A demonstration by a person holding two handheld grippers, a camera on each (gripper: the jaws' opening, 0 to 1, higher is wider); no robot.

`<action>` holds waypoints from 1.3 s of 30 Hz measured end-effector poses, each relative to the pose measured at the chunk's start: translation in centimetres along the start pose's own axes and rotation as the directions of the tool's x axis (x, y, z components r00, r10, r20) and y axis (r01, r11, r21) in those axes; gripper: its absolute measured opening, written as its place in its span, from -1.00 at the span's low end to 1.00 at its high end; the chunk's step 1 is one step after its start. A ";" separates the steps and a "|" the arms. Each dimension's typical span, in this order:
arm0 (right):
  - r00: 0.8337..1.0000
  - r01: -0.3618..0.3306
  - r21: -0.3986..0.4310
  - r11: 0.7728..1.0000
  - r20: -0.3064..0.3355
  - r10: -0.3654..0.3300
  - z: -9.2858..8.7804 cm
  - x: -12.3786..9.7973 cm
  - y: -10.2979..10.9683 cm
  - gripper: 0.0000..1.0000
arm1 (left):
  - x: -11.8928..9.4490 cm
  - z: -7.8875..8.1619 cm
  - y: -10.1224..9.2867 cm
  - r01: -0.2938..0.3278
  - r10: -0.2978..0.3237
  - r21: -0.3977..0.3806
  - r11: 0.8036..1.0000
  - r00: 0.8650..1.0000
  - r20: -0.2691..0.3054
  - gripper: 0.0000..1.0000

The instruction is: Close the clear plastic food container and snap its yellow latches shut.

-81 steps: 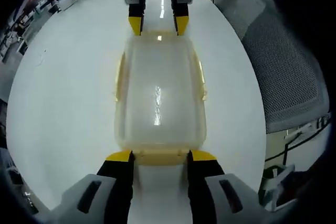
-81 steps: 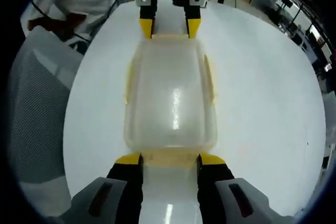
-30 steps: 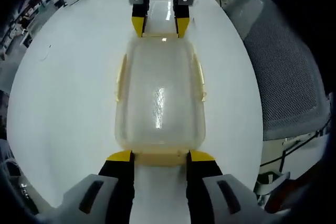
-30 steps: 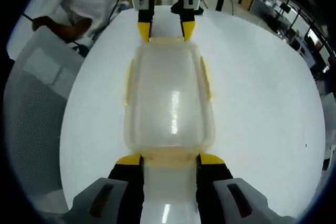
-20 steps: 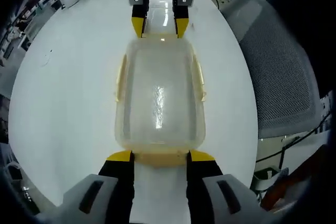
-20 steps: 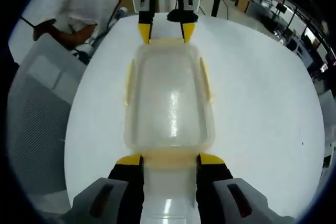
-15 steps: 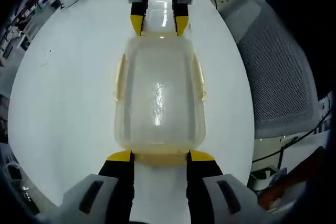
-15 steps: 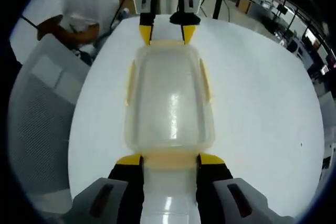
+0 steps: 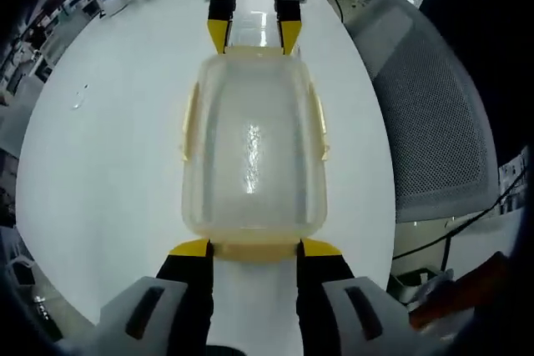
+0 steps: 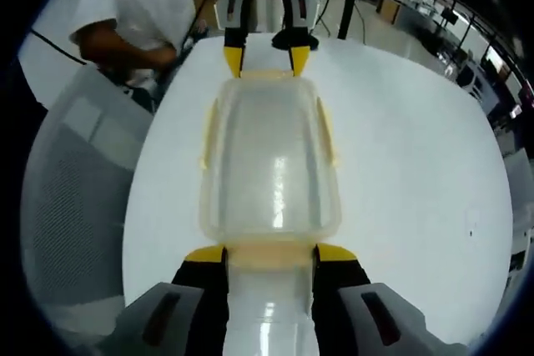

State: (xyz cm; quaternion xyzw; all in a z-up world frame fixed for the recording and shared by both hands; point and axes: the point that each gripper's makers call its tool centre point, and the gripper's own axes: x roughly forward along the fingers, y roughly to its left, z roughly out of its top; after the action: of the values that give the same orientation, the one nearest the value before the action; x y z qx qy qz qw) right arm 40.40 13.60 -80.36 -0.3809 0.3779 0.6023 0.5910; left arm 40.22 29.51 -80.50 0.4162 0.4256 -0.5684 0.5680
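Clear plastic food container [image 9: 253, 152] sits on the white round table [image 9: 108, 156], lid on. Your left gripper [image 9: 253, 248] brackets the near yellow end latch [image 9: 254, 249], jaws set wide either side of it, gripping nothing. Your right gripper [image 10: 270, 253] does the same at the opposite end latch [image 10: 271, 253], also wide, holding nothing. Side latches [image 9: 190, 118] on the container's long edges look splayed. Risk, as I judge it: uneven end pressure skids the container across the slick top, or one latch seats while the lid corner rides up.

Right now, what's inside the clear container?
Nothing visible inside the clear container; the white table shows through its walls. Glare on the lid hides a strip along the middle.
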 end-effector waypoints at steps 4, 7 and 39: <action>1.000 -0.005 0.004 1.000 -0.007 0.005 0.0 -0.5 0.1 -0.27 | -0.5 0.5 0.0 0.003 -0.003 0.008 1.000 1.000 0.014 -0.26; 1.000 -0.002 0.009 1.000 -0.006 0.002 0.1 -0.7 0.1 -0.27 | -0.8 0.5 0.1 0.006 -0.006 0.013 1.000 1.000 0.002 -0.26; 1.000 -0.006 0.040 0.999 -0.024 0.007 -1.7 -3.0 0.7 -0.27 | -1.5 3.4 -0.3 0.027 -0.027 0.029 0.999 1.000 -0.012 -0.26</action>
State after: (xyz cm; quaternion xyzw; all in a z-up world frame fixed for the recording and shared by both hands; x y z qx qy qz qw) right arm 39.72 10.75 -78.37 -0.3750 0.3981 0.5920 0.5920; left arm 39.95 26.67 -78.03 0.4220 0.4261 -0.5797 0.5516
